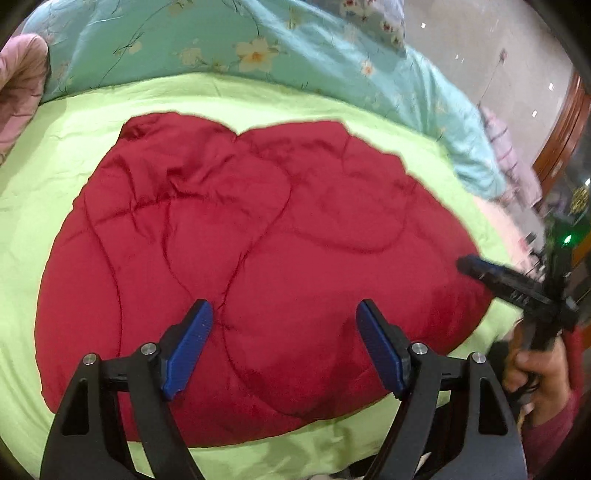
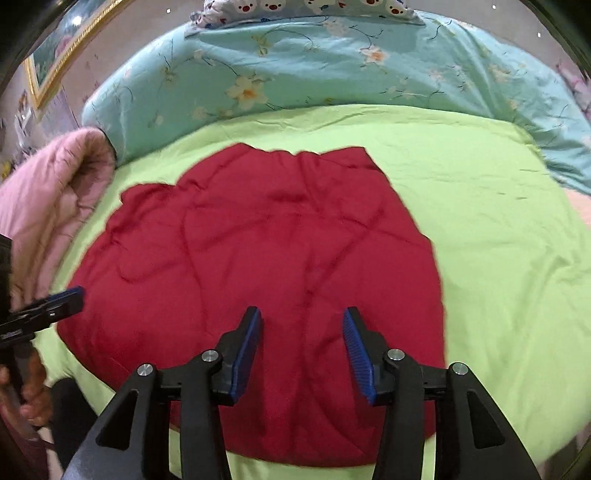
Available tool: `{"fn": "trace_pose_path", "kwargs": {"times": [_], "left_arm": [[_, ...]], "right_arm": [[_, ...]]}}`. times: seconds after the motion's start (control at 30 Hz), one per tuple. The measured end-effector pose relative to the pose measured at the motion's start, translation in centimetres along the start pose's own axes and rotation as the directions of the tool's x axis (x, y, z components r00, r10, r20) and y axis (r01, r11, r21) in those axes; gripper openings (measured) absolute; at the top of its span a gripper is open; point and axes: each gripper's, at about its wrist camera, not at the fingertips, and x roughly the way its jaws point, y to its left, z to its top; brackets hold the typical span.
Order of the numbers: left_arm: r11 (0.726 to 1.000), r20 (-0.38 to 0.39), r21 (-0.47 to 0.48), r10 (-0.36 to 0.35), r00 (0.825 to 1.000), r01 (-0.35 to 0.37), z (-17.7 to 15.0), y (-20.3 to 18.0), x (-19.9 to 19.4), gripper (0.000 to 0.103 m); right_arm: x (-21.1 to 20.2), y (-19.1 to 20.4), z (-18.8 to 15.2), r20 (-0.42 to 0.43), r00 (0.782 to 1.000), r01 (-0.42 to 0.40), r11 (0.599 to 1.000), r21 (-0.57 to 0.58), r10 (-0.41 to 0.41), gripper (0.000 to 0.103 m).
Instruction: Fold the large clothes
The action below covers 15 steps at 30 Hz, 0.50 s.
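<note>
Red quilted padded garment (image 1: 258,251), looks like a puffy jacket or similar, lies spread on a lime-green bedsheet (image 1: 55,155), roughly centred on the bed. Stitched seams and creases run across it; the far edge shows two rounded lobes in the left wrist view. Garment type can't be pinned down further.

Left gripper (image 1: 284,347) hovers over the near edge of the red garment, blue pads (image 1: 188,347) set wide apart, nothing between them. Whether the fingertips touch the fabric can't be told.

Right gripper (image 2: 301,354) also over the near part of the garment, jaws parted with a clear gap, nothing gripped. In the left wrist view the right gripper shows at the right edge, near the garment's right side, with the person's right hand (image 1: 535,373) wrapped on its handle. Blurred there.

In the right wrist view the left gripper's blue tip pokes in at the left edge, just beside the garment's left border.

Behind the sheet: a teal floral quilt (image 2: 314,70) bunched along the far side, a pink quilted blanket (image 2: 48,199) at the left, a cartoon-print pillow (image 2: 306,7) at the top. Gold picture frame (image 2: 66,48) on the wall, upper left.
</note>
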Motion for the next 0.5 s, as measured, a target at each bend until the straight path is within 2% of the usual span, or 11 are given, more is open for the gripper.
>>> {"fn": "trace_pose_path", "kwargs": {"times": [0.13, 0.23, 0.5], "left_arm": [[1.000, -0.008, -0.018, 0.017, 1.000, -0.017, -0.3, 0.3, 1.5, 0.080], [0.999, -0.004, -0.034, 0.022, 1.000, -0.023, -0.3, 0.7, 2.3, 0.081], [0.996, -0.024, -0.044, 0.082, 0.996, -0.083, -0.7, 0.1, 2.6, 0.082]], "right_arm": [[1.6, -0.8, -0.5, -0.011, 1.000, 0.000, 1.000, 0.013, 0.000, 0.052], [2.6, -1.9, -0.5, -0.007, 0.999, -0.031, 0.998, 0.063, 0.031, 0.053], [2.1, -1.8, -0.8, -0.005, 0.999, -0.031, 0.996, 0.081, 0.032, 0.054]]}}
